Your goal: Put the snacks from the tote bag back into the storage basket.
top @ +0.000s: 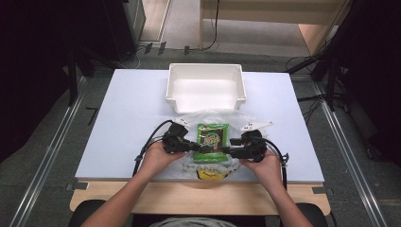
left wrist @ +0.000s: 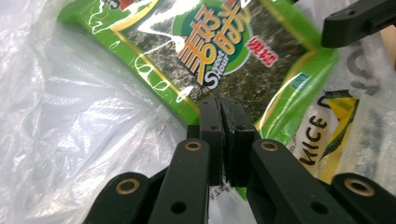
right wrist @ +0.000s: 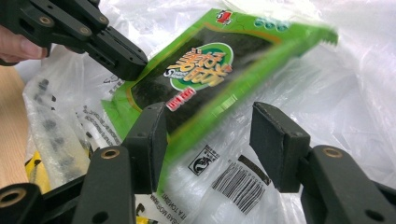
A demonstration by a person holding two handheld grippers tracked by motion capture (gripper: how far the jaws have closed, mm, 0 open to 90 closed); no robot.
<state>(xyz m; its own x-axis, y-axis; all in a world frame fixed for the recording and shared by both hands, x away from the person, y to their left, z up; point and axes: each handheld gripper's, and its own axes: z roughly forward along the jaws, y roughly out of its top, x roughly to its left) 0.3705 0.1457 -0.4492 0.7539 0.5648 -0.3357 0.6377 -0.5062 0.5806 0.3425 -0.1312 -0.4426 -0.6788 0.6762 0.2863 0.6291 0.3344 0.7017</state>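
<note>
**Seaweed packet pinched at one edge over the plastic bag**

Nearest the person, the left gripper [top: 196, 147] is clenched on the near-left edge of the green seaweed packet [top: 212, 140], its pads pressed tight on the packet's rim. Across from it, the right gripper [top: 228, 151] is released, jaws spread with the packet's other edge between them but not squeezed. The packet lies atop a crumpled clear plastic bag [top: 208, 118] on the bench [top: 127, 123]. Beyond stands an empty white bin [top: 206, 87]. The single thin pinch could slip, and the packet may sag or twist. The slick bag could be caught by the closing right gripper.
</note>
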